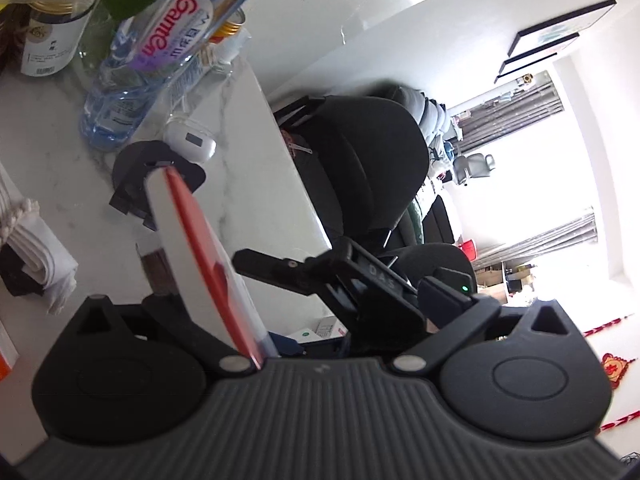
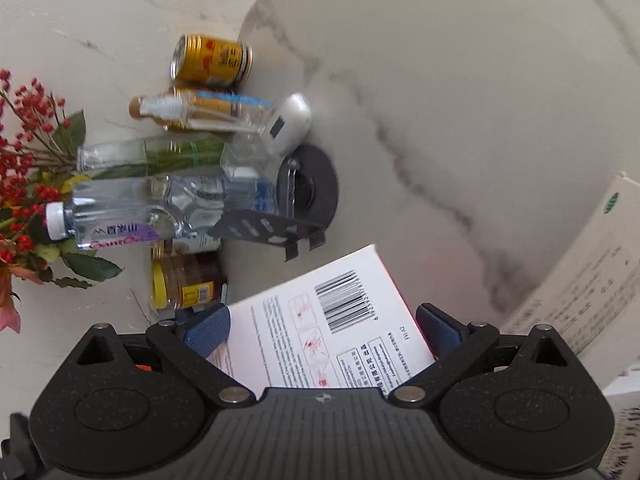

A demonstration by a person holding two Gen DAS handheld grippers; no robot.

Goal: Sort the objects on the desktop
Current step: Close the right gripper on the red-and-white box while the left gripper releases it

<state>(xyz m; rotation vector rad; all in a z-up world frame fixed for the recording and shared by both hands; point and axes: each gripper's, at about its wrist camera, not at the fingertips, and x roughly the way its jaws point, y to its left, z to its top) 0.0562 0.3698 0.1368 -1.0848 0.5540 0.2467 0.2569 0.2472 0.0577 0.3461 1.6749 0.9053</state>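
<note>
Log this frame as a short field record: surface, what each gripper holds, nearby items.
surface: white marble table
right gripper: shut on white barcode box
left gripper: open, nothing clamped between its fingers
box in left view: seen edge-on, red face
nearby: water bottle, yellow can, white case, black holder

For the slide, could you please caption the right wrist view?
Right hand-held gripper clasping a white barcoded box above a marble table crowded with bottles and cans.
</note>
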